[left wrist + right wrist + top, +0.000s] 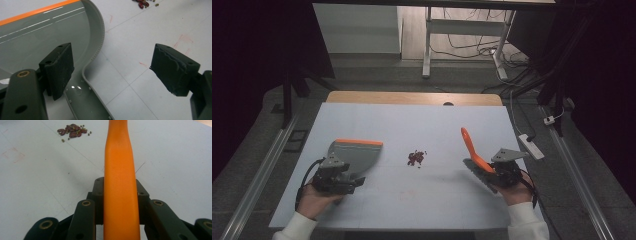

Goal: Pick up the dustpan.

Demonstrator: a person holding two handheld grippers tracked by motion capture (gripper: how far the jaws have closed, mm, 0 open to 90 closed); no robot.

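Note:
A grey dustpan (354,152) with an orange front edge lies on the left of the white board (412,125). My left gripper (337,177) is at its handle, open; in the left gripper view the handle (85,100) lies between the wide-apart jaws, close to the left pad (58,70), and the gripper (112,62) clamps nothing. A small pile of dark red beans (416,158) sits mid-board. My right gripper (504,170) is shut on the orange handle (120,170) of a brush (472,147), which points up and away. The beans (72,131) lie ahead to its left.
A white power strip (532,146) lies off the board's right edge. A wooden table edge (412,97) runs along the back, with desk legs and cables on the floor behind. Faint red marks (183,40) stain the board near the left gripper.

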